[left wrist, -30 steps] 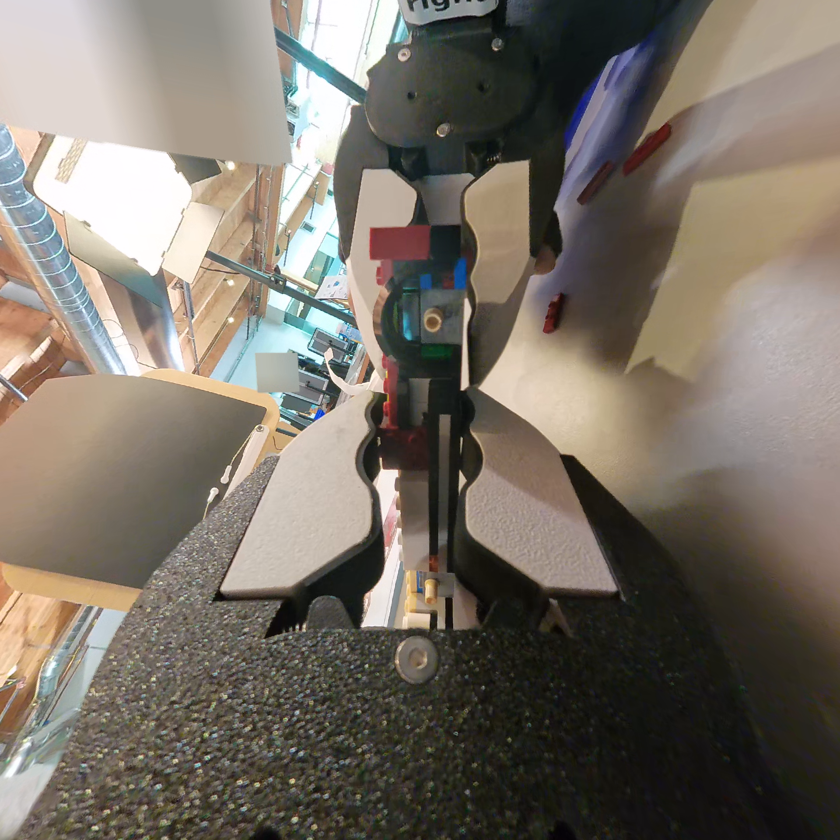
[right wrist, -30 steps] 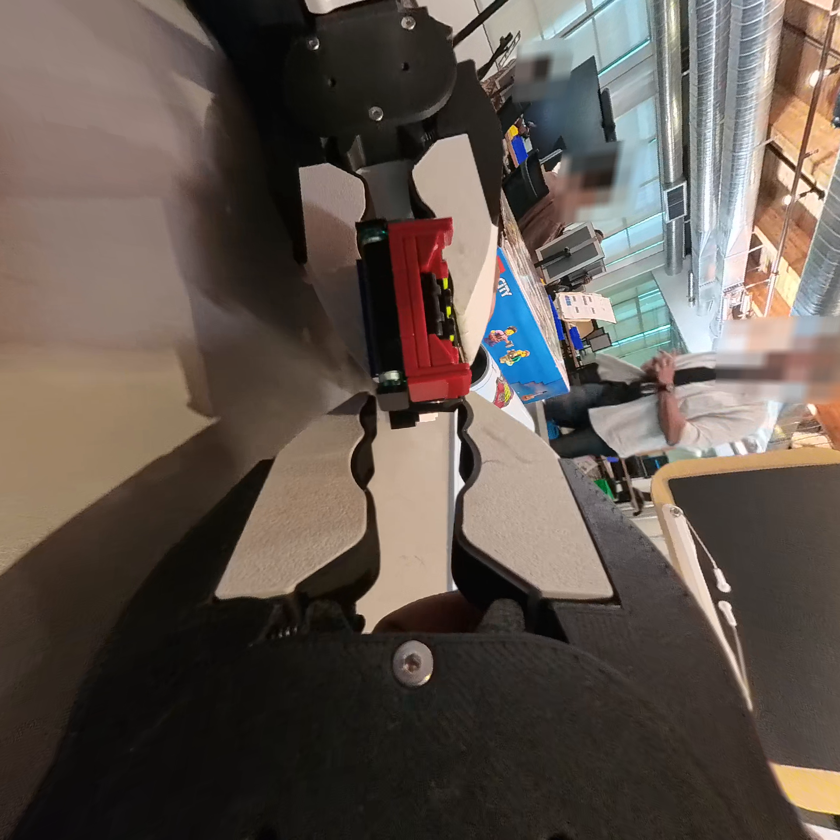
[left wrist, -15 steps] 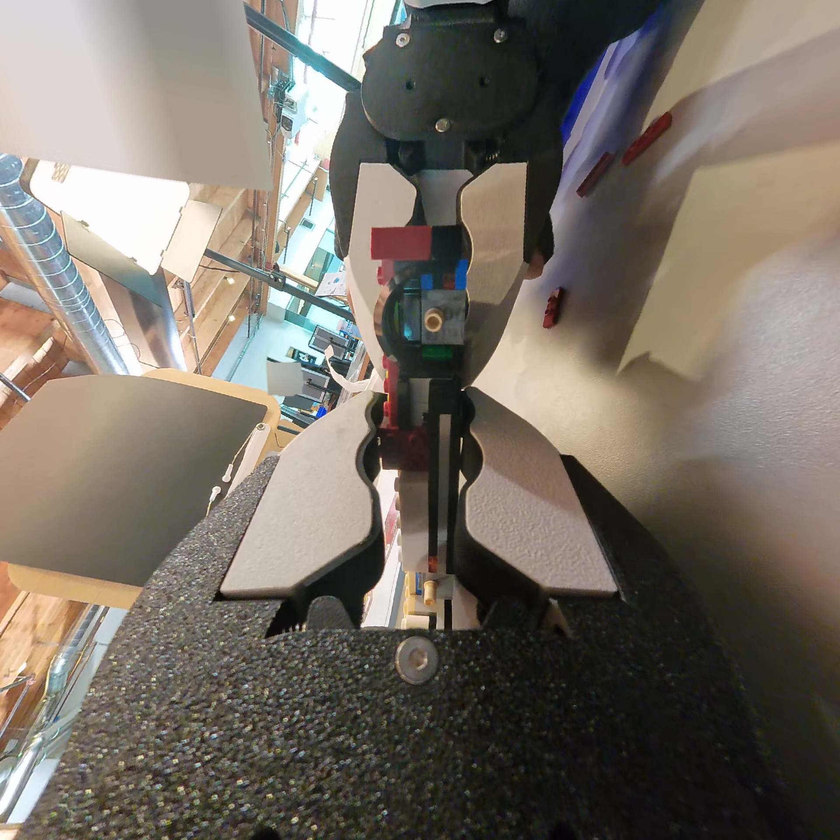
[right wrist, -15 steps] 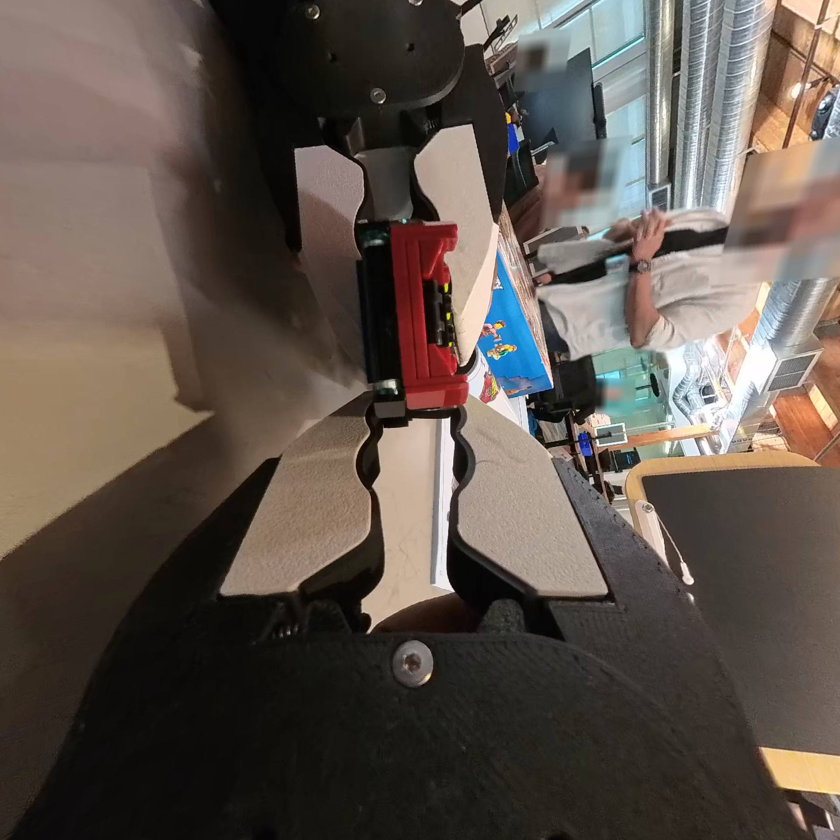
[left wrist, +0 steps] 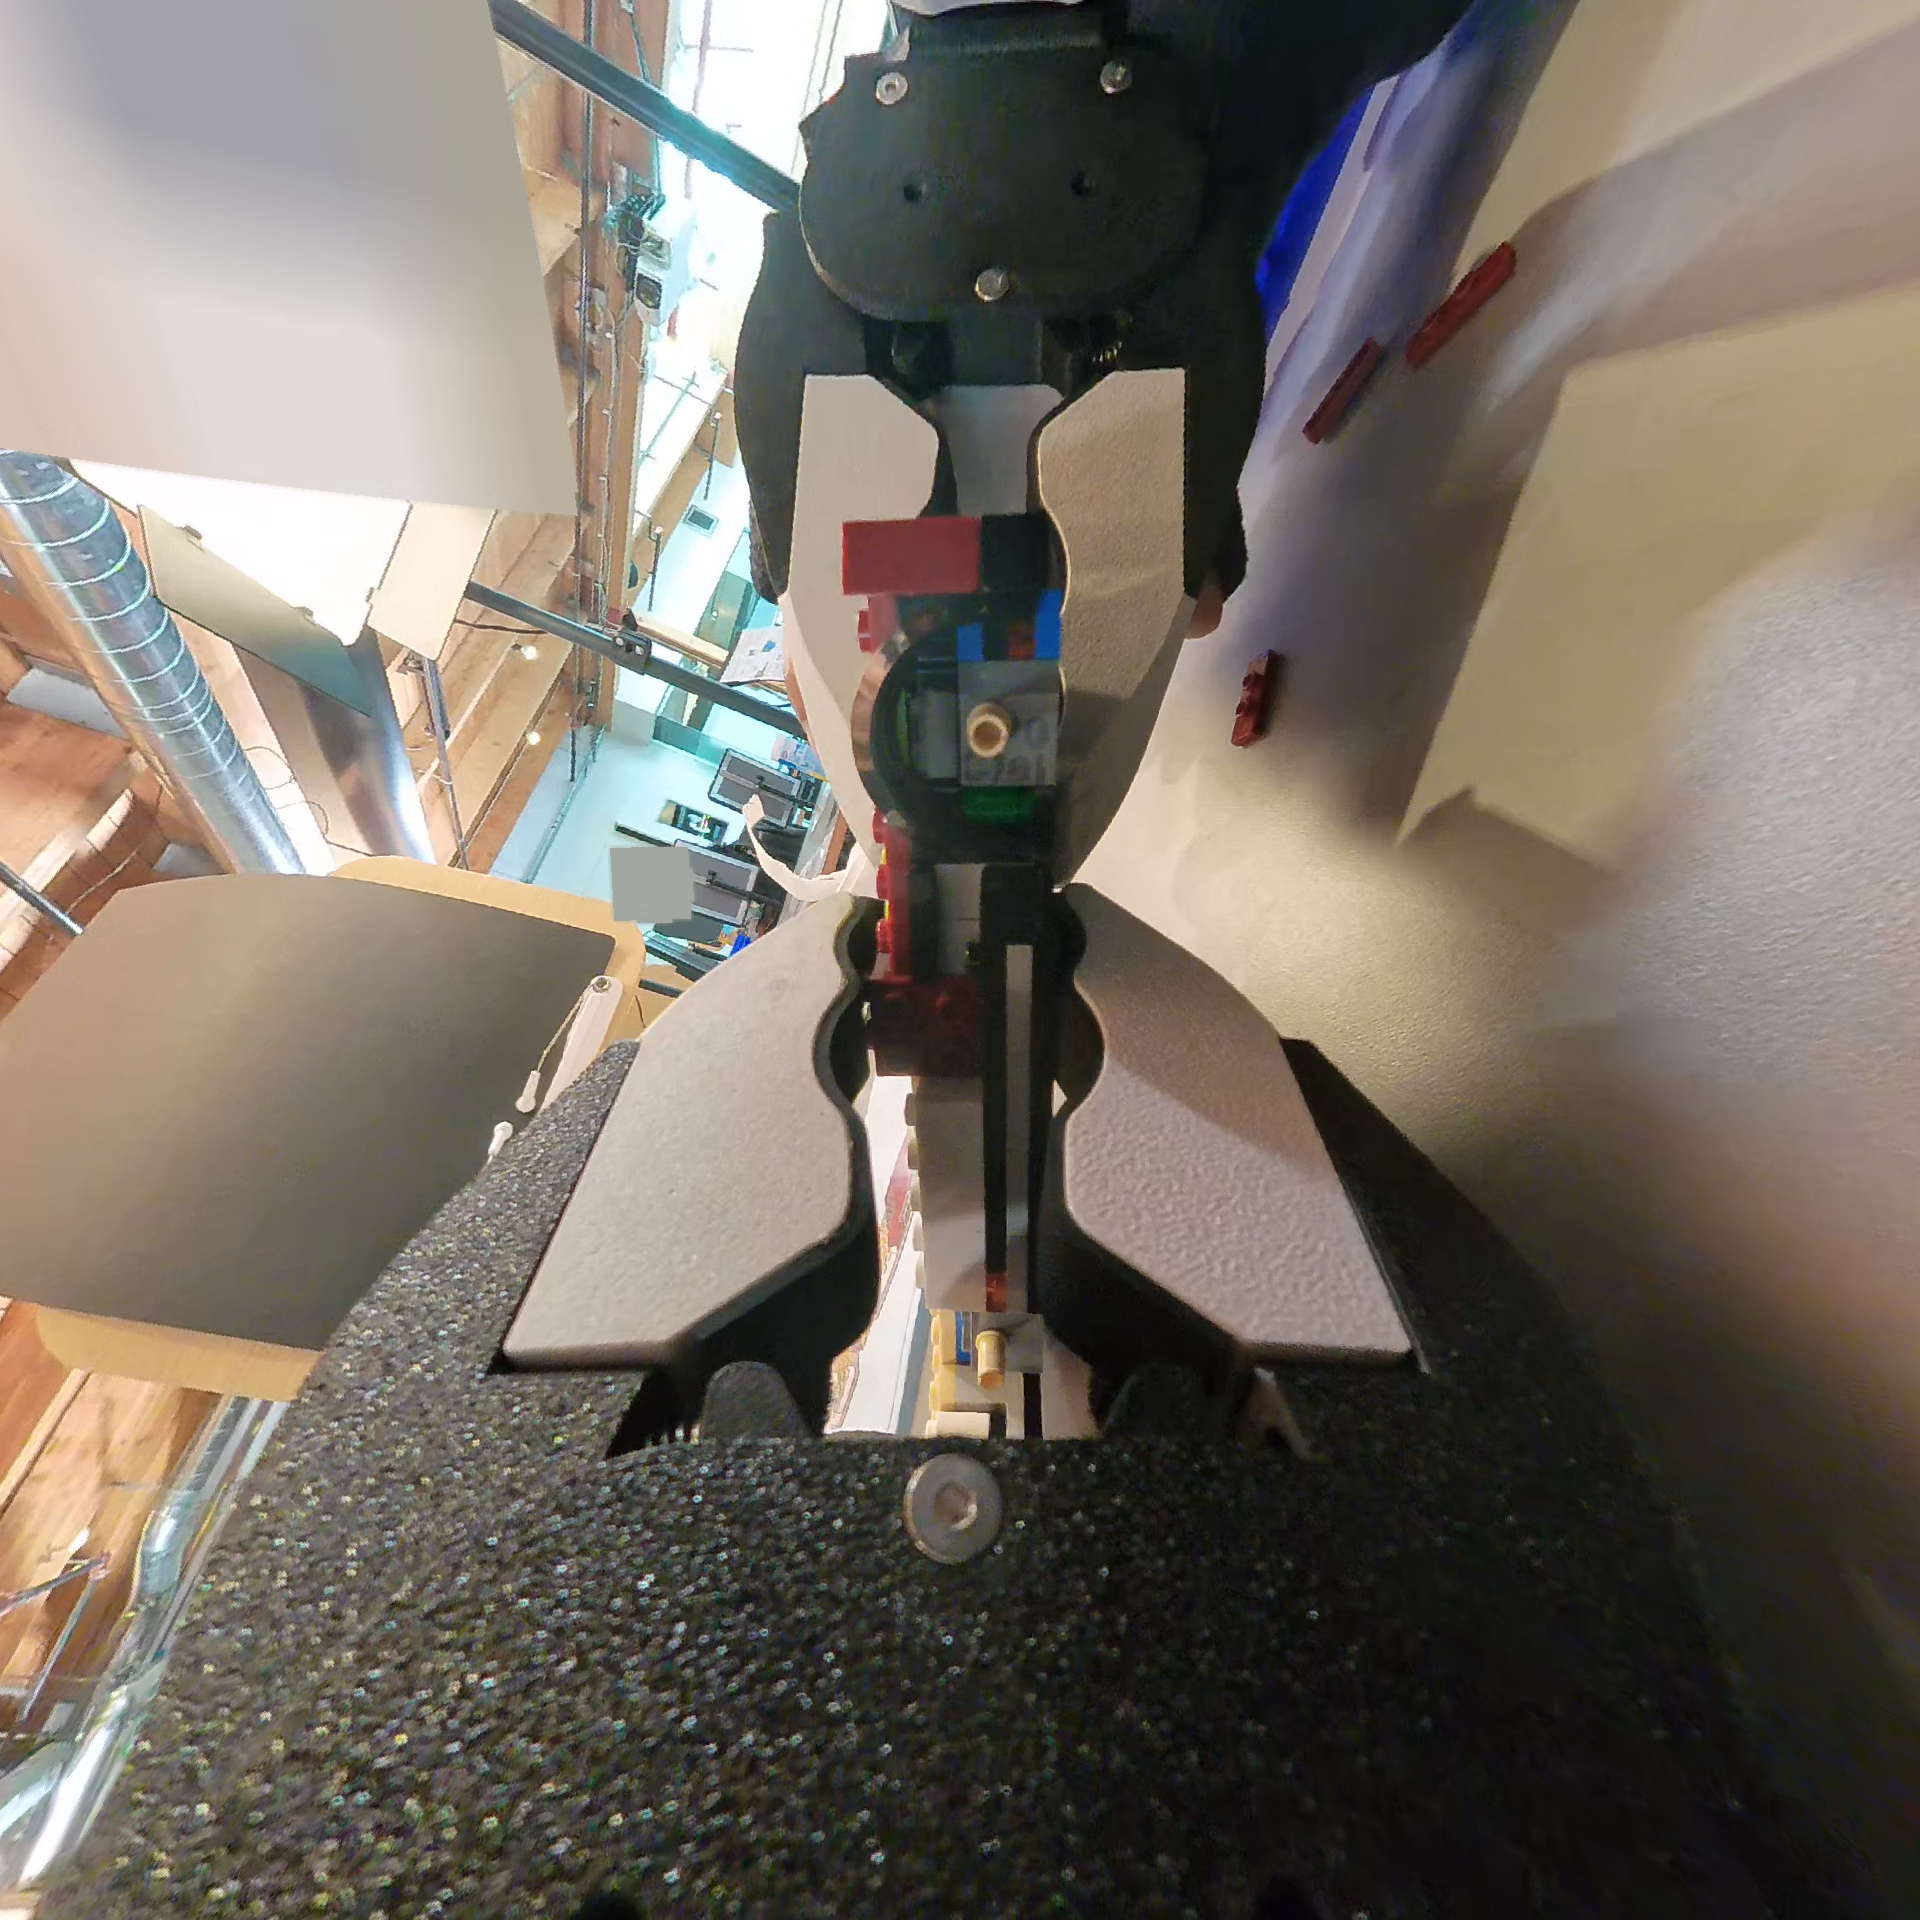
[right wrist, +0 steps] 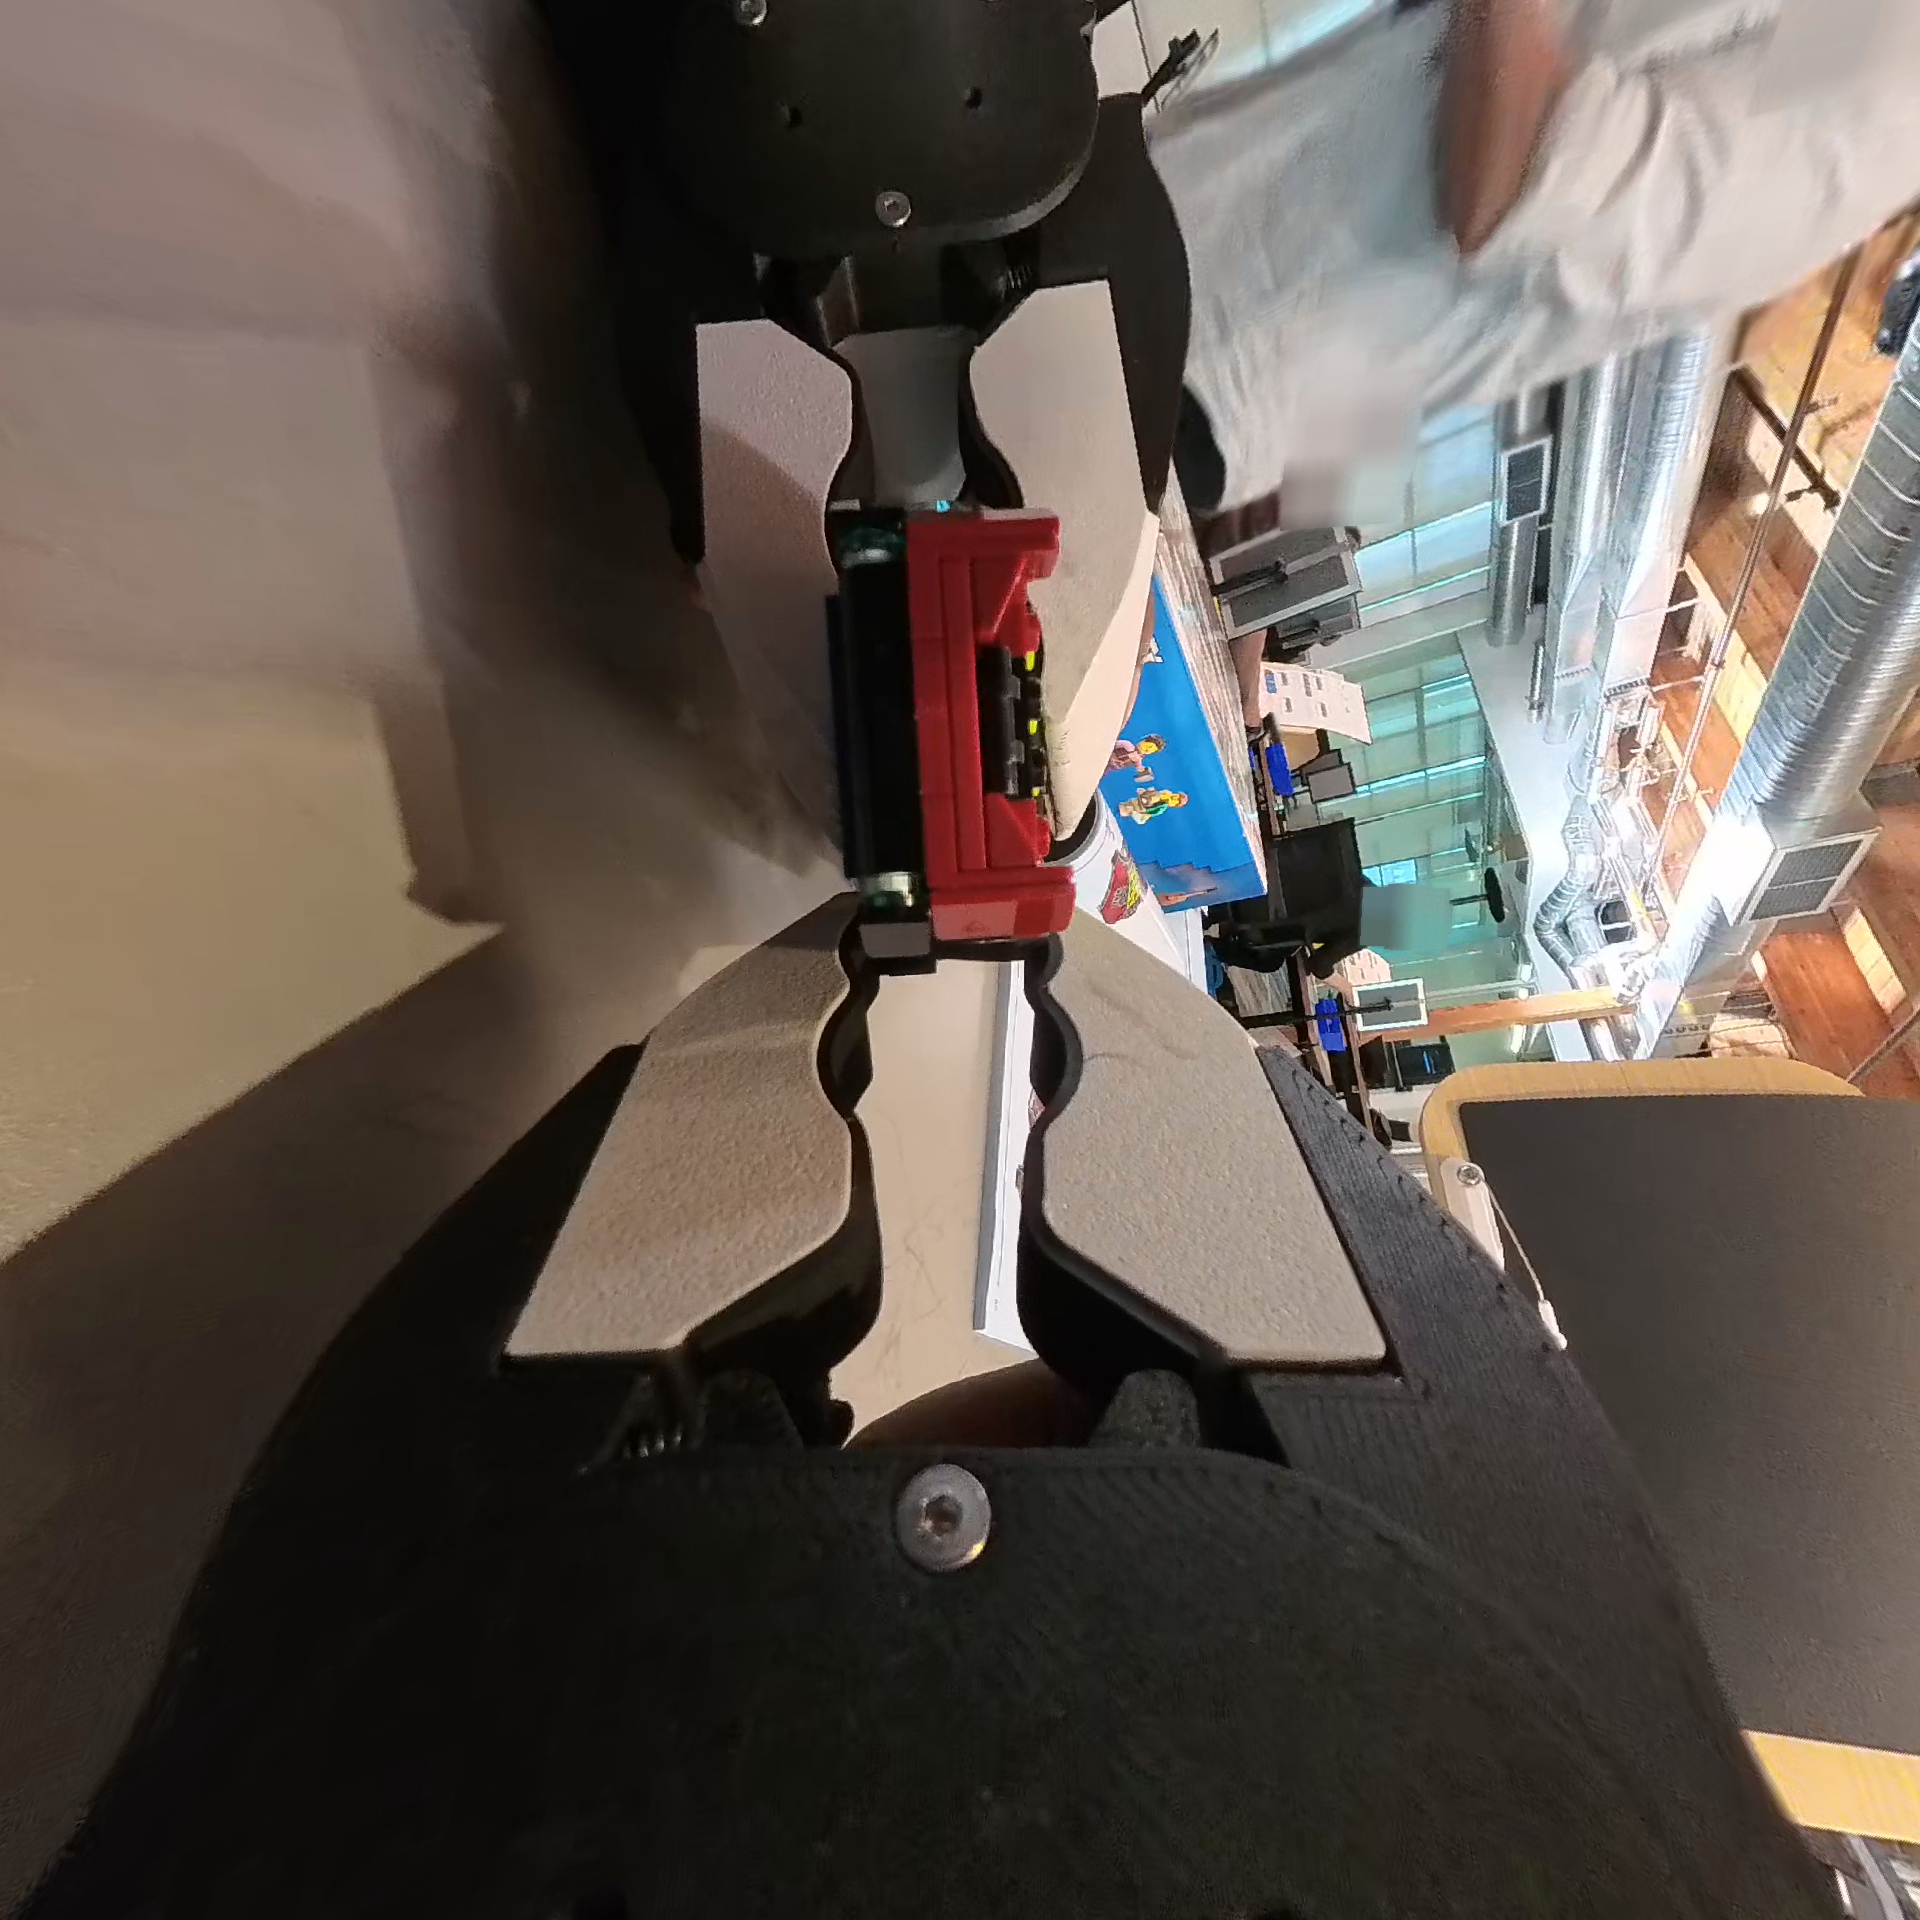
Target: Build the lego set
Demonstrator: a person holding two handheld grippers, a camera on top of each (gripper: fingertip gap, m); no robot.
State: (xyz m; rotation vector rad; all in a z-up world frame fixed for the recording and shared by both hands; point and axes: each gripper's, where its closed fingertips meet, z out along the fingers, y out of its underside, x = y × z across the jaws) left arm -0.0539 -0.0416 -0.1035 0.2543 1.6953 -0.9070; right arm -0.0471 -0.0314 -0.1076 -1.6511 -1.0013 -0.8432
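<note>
Clamping a long red, black and white toy-brick car model (left wrist: 940,1023) between its pads, the left claw (left wrist: 961,935) holds it above the pale table (left wrist: 1455,935). The narrowly parted right claw (right wrist: 951,945) meets its far end; contact unclear. Loose dark-red bricks (left wrist: 1252,698) lie right.

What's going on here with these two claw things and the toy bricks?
A person holds two grippers facing each other, tips nearly touching, above a pale table. The left gripper is clamped on a long brick model of red, black and white pieces. The right gripper meets the model's red end, its tips right at that end. Loose dark red bricks lie on the table.
</note>
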